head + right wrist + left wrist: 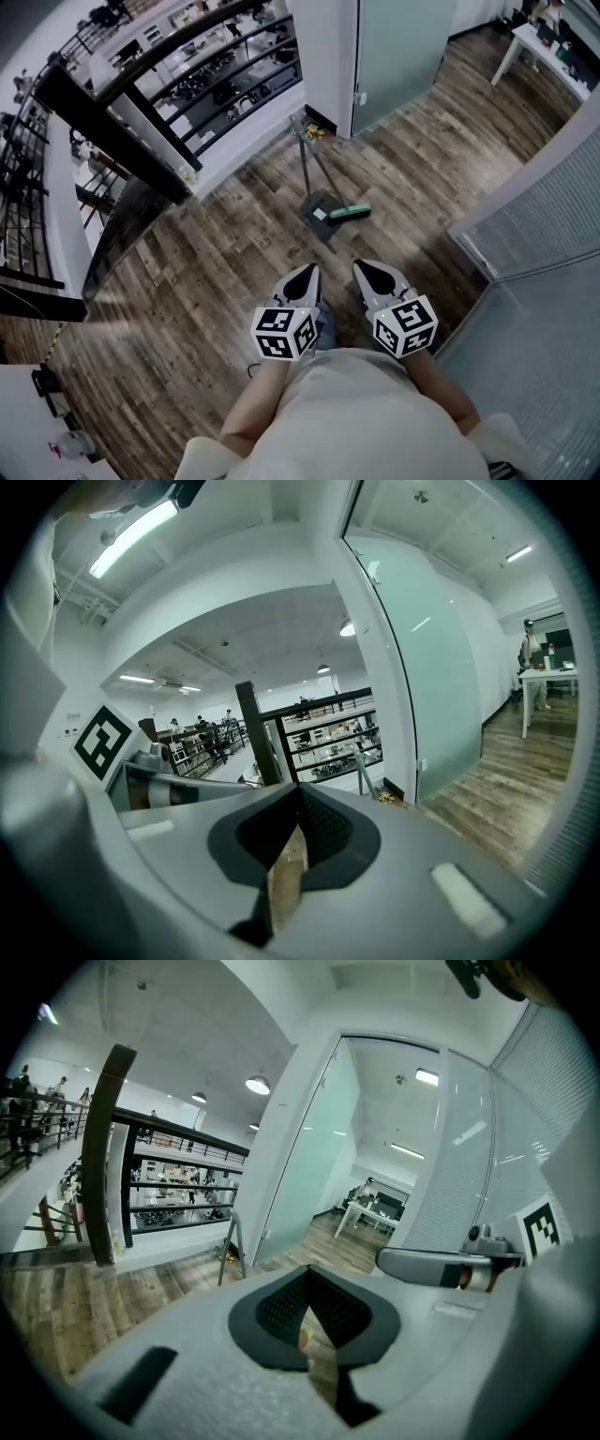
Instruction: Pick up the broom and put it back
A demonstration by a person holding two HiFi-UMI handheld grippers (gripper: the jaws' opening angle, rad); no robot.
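Note:
The broom (349, 213), with a green head, lies on the wood floor against a dark grey dustpan (322, 214). Their thin grey handles (305, 159) run up towards the white wall corner. In the left gripper view the handles (230, 1251) stand ahead by the wall, and the right gripper view shows the handles (362, 782) too. My left gripper (307, 272) and right gripper (363, 267) are held side by side in front of my body, a short way back from the dustpan. Both are shut with nothing in them.
A dark railing with a thick post (112, 127) runs along the left over a lower floor. A frosted glass door (398, 47) stands beyond the broom, and a ribbed glass partition (553, 216) closes the right. A white table (534, 47) stands at the far right.

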